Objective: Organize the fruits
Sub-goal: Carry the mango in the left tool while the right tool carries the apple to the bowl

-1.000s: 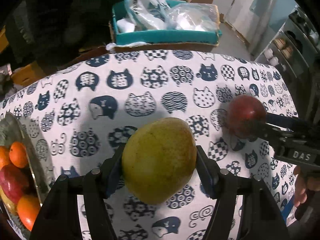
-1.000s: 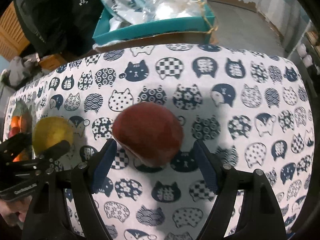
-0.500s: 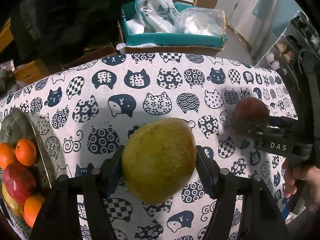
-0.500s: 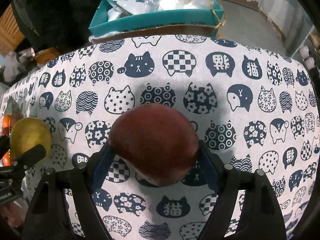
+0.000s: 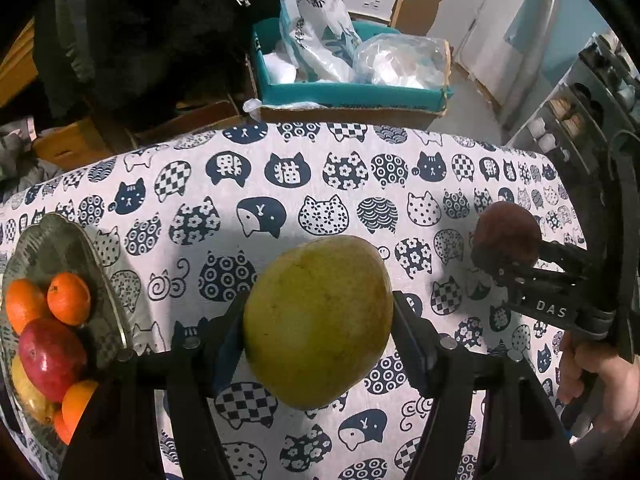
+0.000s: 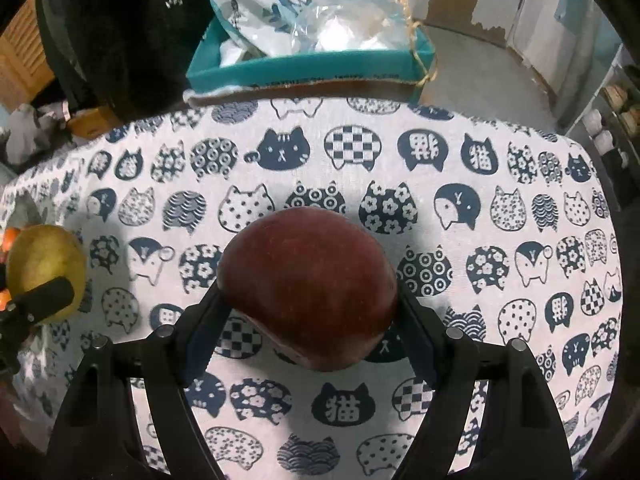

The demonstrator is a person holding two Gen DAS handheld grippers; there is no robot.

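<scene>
**A:** Fruit first, from the left edge: what sits there?

**B:** A glass plate (image 5: 60, 240) at the left rim of the worktop (image 5: 320, 184), which wears a white cloth printed with dark blue cat heads. On the plate lie several oranges (image 5: 68, 298), a red apple (image 5: 50, 356) and something yellow half hidden under it.

**A:** And moving toward the middle?

**B:** The left gripper (image 5: 318, 328) is clamped on a big yellow-green mango (image 5: 318, 320); both pads press its sides, and it is raised off the cloth, with its shadow falling on the cats behind it.

**A:** Does the other camera see it?

**B:** Yes, the same mango (image 6: 46, 264) shows at the far left of the right wrist view, with one dark finger of that gripper across it.

**A:** Then the right side?

**B:** The right gripper (image 6: 310, 316) grips a dark red apple (image 6: 308, 304), jaws set wide around it and pads tight on both flanks. From the left wrist view that apple (image 5: 506, 232) sits at the tip of the right gripper (image 5: 502, 258), whose body reads "DAS", and a hand (image 5: 600, 384) holds its handle at the lower right.

**A:** Anything beyond the worktop?

**B:** A teal box (image 5: 348, 94) stuffed with plastic bags, just past the far edge, and a dark garment hanging to its left.
</scene>
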